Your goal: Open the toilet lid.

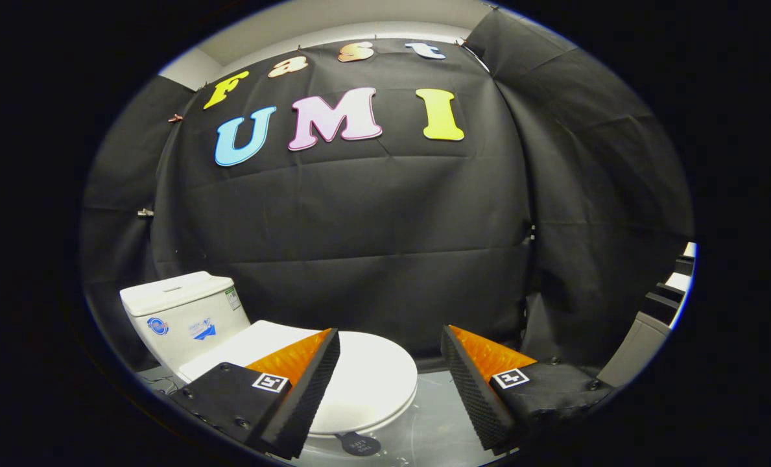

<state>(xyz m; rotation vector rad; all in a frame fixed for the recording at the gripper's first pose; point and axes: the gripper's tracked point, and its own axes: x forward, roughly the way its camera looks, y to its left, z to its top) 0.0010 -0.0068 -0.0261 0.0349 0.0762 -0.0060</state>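
Note:
A white toilet stands low and to the left, its tank at the back and its flat lid shut down over the bowl. My gripper hangs open above the lid's front part, with nothing between its fingers. The left finger covers part of the lid; the right finger is off the lid's right side. A small dark round tag hangs at the lid's front rim.
A pale shiny floor lies right of the toilet, between the fingers. Black cloth walls close the booth behind and on both sides. A grey and white stepped object stands at the far right.

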